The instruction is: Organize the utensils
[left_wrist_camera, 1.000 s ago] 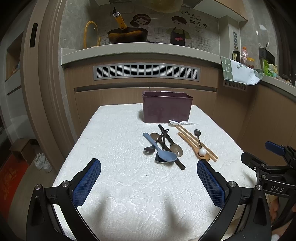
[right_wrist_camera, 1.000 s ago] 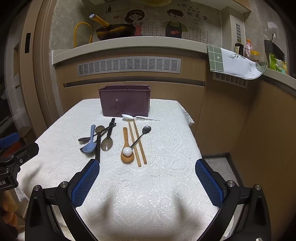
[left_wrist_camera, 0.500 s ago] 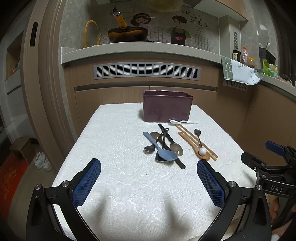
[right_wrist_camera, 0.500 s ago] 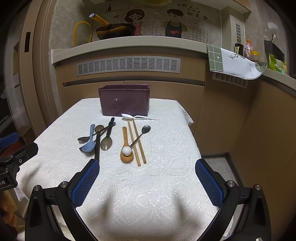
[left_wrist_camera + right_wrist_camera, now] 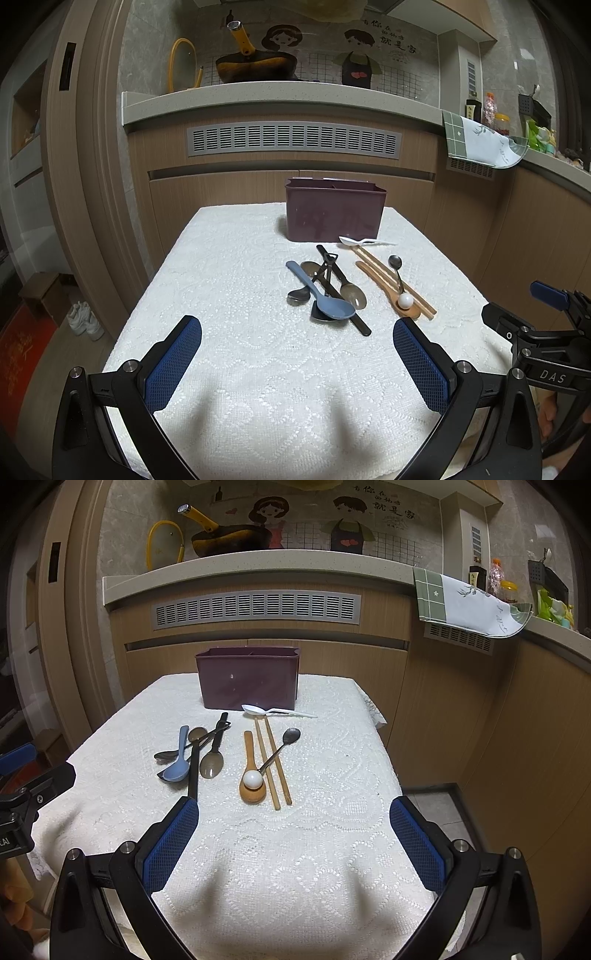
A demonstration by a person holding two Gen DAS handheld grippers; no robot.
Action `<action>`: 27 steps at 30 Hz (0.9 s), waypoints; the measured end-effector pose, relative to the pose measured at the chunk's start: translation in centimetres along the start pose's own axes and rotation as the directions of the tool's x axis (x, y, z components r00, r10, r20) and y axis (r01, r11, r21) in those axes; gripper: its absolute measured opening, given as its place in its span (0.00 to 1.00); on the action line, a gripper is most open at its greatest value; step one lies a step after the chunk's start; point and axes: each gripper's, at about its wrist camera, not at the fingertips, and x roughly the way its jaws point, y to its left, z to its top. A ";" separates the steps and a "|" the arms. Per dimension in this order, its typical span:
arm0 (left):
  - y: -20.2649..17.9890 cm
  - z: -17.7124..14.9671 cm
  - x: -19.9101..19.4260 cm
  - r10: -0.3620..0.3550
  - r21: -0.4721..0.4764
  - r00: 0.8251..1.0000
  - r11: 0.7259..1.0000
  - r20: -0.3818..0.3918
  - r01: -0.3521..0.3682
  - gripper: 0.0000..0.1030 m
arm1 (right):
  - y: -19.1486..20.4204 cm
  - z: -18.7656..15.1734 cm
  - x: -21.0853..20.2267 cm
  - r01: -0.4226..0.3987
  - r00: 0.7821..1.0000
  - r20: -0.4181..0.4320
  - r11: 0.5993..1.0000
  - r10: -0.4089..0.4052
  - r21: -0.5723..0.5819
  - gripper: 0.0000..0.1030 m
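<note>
Both grippers hang over the near end of the table, nothing in either one. The left gripper (image 5: 297,354) has its blue pads spread wide apart, and the right gripper (image 5: 294,836) is spread just the same, well short of the utensils.

The utensils sit loose on the white lace tablecloth (image 5: 314,849), none in the purple caddy (image 5: 248,681), which stands upright at the far end. Just in front of it lies a white plastic spoon (image 5: 275,710), touching or nearly touching the far tips of the chopsticks (image 5: 272,762). Beside those is a wooden spoon (image 5: 251,771) with a small white ball (image 5: 252,779) sitting in its bowl, and a dark metal spoon (image 5: 282,746) lying slantwise over the chopsticks.

Off to the left there's a tangled pile: a blue spoon (image 5: 179,758), a couple of metal spoons and a long black-handled thing (image 5: 193,768), can't really tell what it is from here.
</note>
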 end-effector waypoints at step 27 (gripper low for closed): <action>-0.3 -0.2 0.5 -0.015 0.009 1.000 1.000 -0.025 0.015 1.00 | -0.1 -0.2 0.2 0.002 1.000 -0.007 1.000 -0.002 0.001 1.00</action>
